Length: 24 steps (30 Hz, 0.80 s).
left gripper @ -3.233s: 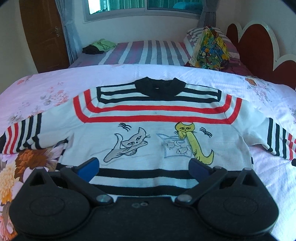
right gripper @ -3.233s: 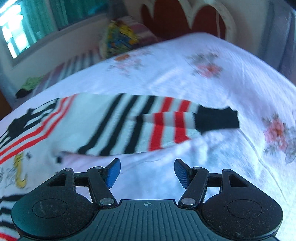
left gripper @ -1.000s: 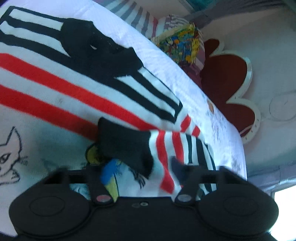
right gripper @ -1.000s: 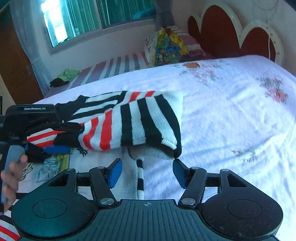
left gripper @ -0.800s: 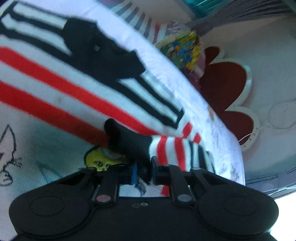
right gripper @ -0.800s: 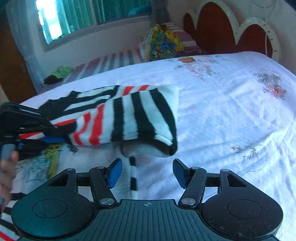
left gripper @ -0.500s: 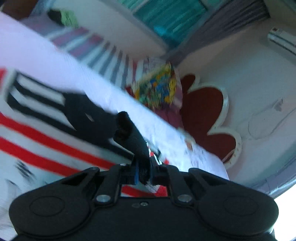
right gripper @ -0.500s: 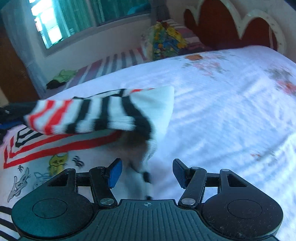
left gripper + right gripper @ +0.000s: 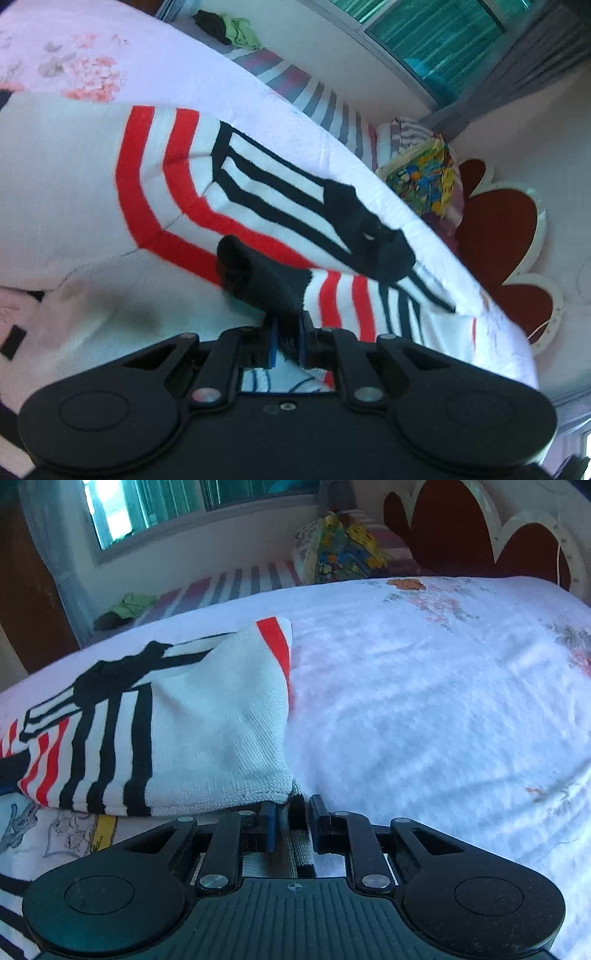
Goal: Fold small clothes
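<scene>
A small white sweater [image 9: 92, 184] with red and black stripes and cat drawings lies on the bed. Its right sleeve [image 9: 207, 716] is folded leftward over the chest. My left gripper [image 9: 286, 341] is shut on the sleeve's black cuff [image 9: 258, 277] and holds it above the sweater's front. My right gripper [image 9: 291, 821] is shut on the sweater's right side edge [image 9: 295, 834] just under the folded sleeve, low on the bed.
The white floral bedspread [image 9: 424, 701] stretches to the right. A red scalloped headboard [image 9: 461, 539] and a colourful pillow [image 9: 343, 554] stand at the far end. A striped second bed [image 9: 229, 583] with a green cloth [image 9: 133, 603] lies by the window.
My right gripper has moved in and shut on the sweater's side edge. My left gripper has carried the cuff further left over the chest, so the sleeve now lies across.
</scene>
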Motion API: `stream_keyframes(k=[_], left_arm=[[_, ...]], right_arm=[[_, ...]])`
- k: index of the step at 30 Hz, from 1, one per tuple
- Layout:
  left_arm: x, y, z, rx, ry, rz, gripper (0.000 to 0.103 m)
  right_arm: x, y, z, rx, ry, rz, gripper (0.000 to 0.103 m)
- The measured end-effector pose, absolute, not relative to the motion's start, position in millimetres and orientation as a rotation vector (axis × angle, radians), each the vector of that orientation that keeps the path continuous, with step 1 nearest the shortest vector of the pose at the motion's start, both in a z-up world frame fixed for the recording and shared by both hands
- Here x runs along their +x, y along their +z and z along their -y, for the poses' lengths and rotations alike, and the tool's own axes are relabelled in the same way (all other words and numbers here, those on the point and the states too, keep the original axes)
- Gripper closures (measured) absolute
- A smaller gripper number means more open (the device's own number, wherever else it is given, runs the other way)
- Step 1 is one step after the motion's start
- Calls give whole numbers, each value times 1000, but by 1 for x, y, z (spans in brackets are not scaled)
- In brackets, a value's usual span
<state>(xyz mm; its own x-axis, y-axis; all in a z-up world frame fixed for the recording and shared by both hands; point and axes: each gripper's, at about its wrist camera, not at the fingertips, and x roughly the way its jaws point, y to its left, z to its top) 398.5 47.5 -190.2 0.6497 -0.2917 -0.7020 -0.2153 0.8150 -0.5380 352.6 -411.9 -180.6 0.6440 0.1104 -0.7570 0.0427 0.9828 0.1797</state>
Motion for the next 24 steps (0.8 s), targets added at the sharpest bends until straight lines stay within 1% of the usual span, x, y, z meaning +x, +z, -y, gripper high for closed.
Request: stream_keyframes(k=[2,5,7,8,9,10,11,12,13,17,20,21,22,24], left_arm=[[397,-184,-50,-615,-51,-895,86],[385,-168,-59,-542,-19,-883,84],[374,-155,-63,-505,-34,-868,81],[371,-152,-64,-488,-33,-854,81],[369,-147,-61,-470,-41,-837,81],[373,-142,-54,-443,-61,-828,77],[378,-140,-45,-421,-82,-823,73],[381,-141,-40,-419,-98,-824,71],[389,-144,-31,-423,-114,-833,70],[412,-166,-3,-382,-140,-873,70],[418,-183,0,-352,-129,-888,70],[417,-186,-1,-346,-128,-883,70],[419,-188,-2,-347,-122,-884,72],[420,-189,-7,-369,-112,-890,74]], right_arm=[[349,-178,414,167,40,-888,87],[335,-166,420,168,57,-898,87],[322,-153,425,173,54,-864,86],[319,-146,429,174,51,-837,84],[320,-141,430,178,47,-819,74],[327,-136,432,186,48,-802,46],[336,-134,432,194,48,-788,31],[344,-133,431,198,47,-770,22],[356,-133,428,202,57,-756,22],[411,-145,424,279,73,-773,22],[451,-156,421,305,72,-793,23],[460,-158,420,310,68,-788,34],[473,-161,420,321,59,-796,58],[488,-170,424,385,72,-840,85]])
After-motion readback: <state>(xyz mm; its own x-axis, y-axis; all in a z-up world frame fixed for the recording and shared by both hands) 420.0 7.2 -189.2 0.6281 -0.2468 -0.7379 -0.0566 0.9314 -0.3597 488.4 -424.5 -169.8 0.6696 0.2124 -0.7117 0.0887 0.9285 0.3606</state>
